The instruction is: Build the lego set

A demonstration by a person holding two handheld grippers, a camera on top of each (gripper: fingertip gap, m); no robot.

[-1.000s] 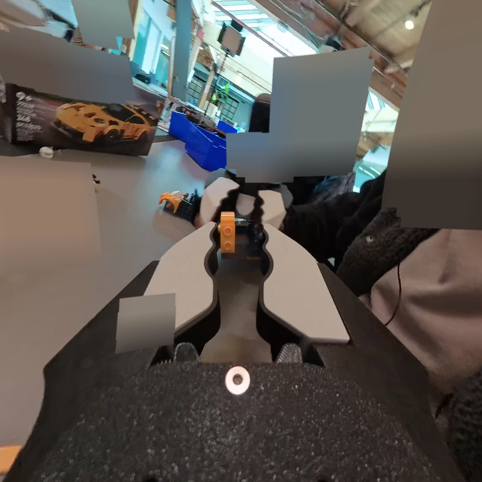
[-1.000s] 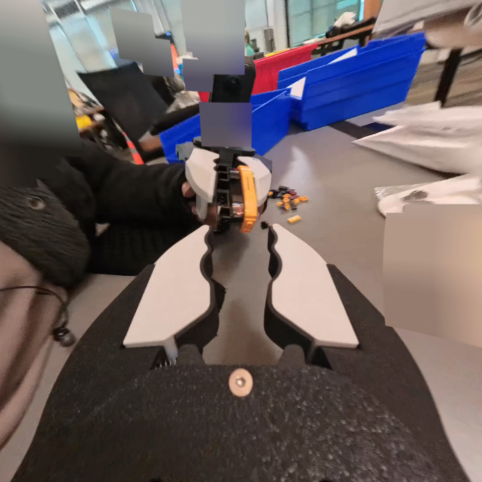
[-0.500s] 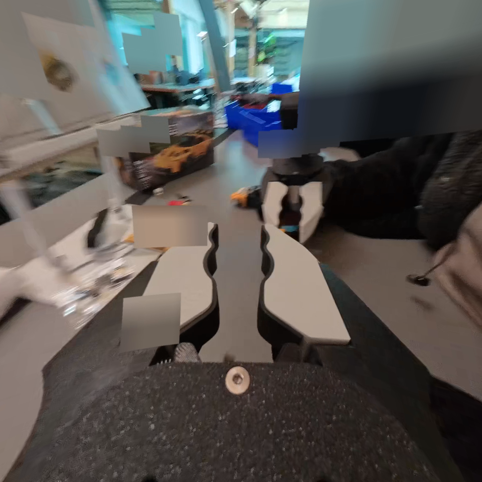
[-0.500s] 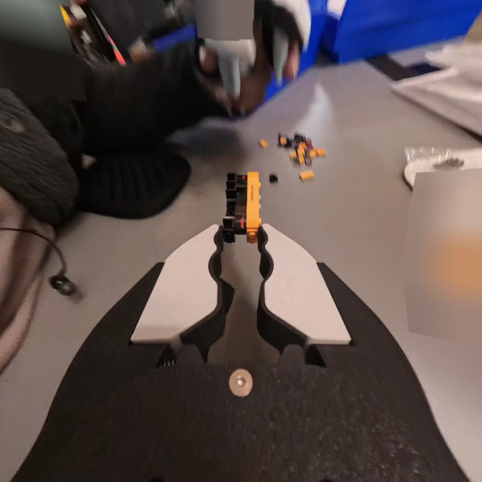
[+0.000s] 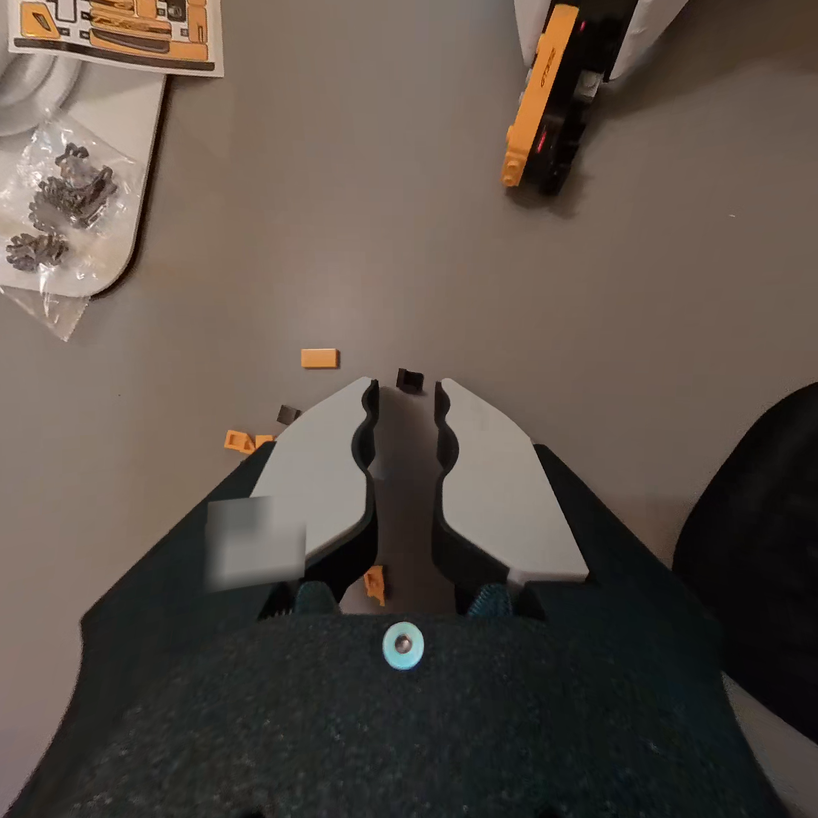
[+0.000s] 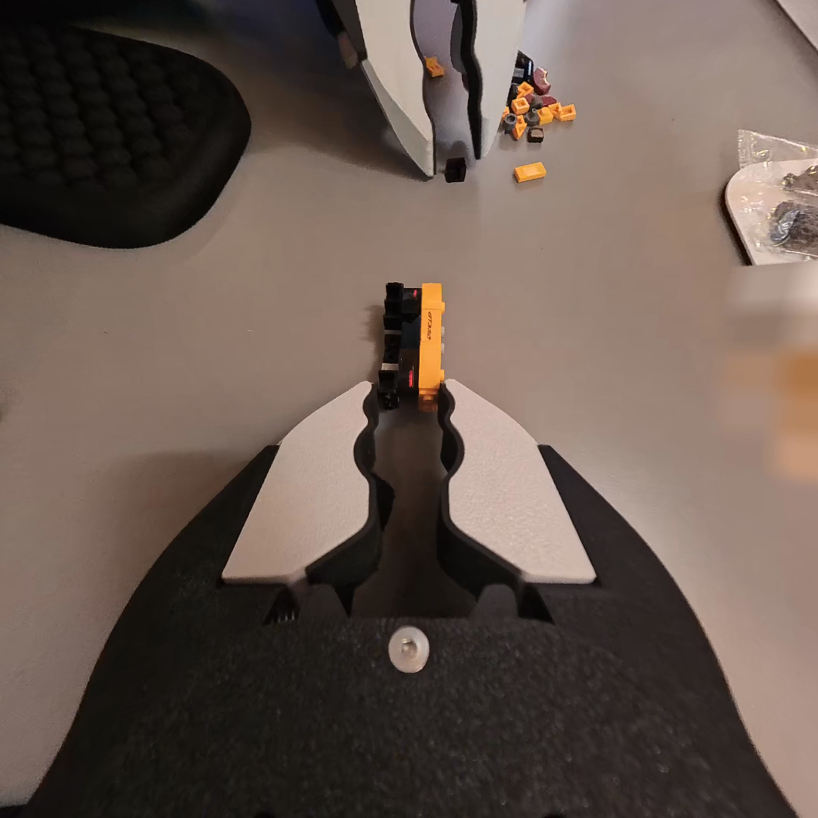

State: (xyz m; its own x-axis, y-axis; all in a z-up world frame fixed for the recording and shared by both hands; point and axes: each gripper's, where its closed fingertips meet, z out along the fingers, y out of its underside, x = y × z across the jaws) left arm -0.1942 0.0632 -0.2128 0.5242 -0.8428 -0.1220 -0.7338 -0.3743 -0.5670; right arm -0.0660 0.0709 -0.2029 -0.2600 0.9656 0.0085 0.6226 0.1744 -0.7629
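My right gripper (image 6: 409, 395) is shut on the near end of an orange and black lego assembly (image 6: 412, 343), held low over the grey table. The assembly also shows in the left wrist view (image 5: 542, 110), between the right gripper's fingers (image 5: 642, 35). My left gripper (image 5: 406, 389) is open and points down at the table, with a small black piece (image 5: 409, 380) between its fingertips, not clamped. In the right wrist view the left gripper (image 6: 456, 150) stands over that black piece (image 6: 456, 170).
An orange tile (image 5: 319, 357) and small loose pieces (image 5: 239, 441) lie by the left gripper, which is beside a pile of orange and dark pieces (image 6: 535, 106). A bag of dark parts (image 5: 57, 208) and a sticker sheet (image 5: 115, 35) lie to the left. A black knitted sleeve (image 6: 110, 133) rests nearby. Across from one pair of fingers to the other is roughly 15 cm.
The assembly passed from my left gripper to my right one. The left gripper opened and swung down over the loose pieces. The right gripper lowered the assembly toward the table.
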